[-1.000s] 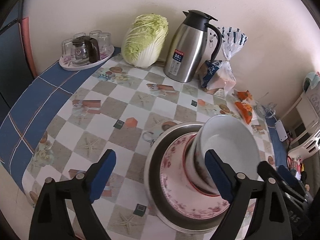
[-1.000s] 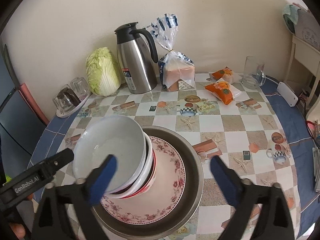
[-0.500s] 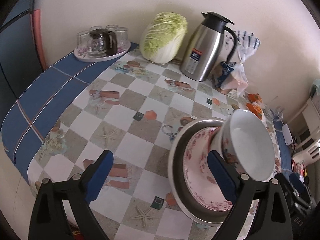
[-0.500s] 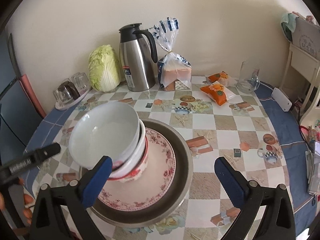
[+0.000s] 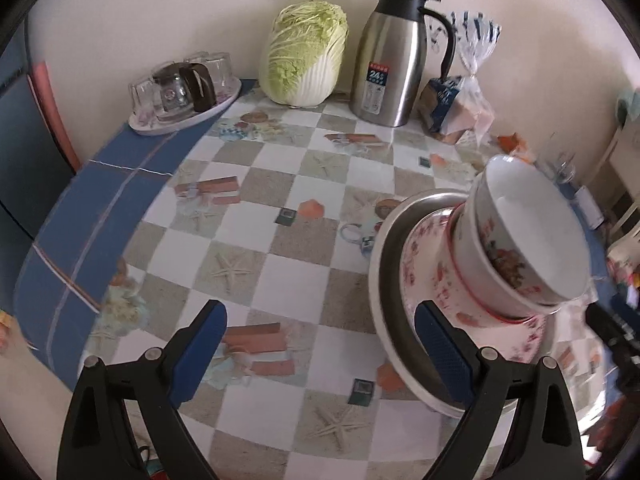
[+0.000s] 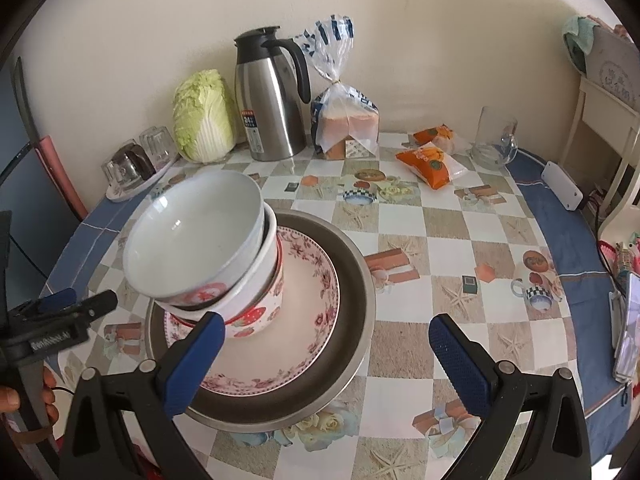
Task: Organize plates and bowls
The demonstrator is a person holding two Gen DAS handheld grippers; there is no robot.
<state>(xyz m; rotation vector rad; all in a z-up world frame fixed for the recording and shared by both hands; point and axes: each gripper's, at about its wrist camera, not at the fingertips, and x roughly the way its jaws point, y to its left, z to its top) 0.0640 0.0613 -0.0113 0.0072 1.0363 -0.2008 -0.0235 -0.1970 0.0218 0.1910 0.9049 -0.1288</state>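
A stack of white bowls with red flower prints [image 6: 208,256] stands on a pink floral plate [image 6: 296,320], which lies in a wide steel dish [image 6: 352,320]. The top bowl [image 5: 532,236] sits tilted in the ones below. In the left wrist view the stack is at the right, on the plate [image 5: 424,276] and steel dish [image 5: 384,280]. My left gripper [image 5: 320,348] is open and empty, to the left of the dish, over the tablecloth. My right gripper [image 6: 324,348] is open and empty, above the near side of the dish.
A cabbage [image 5: 304,52], a steel thermos jug [image 5: 392,56], a bread bag [image 6: 344,116] and a tray of glasses [image 5: 184,92] stand along the wall. Orange snack packs [image 6: 432,160], a glass mug [image 6: 492,136] and a white power strip [image 6: 560,184] lie at the right.
My left gripper has drawn back to the left, away from the bowl stack. My right gripper has pulled back a little. The stack has stayed in the dish.
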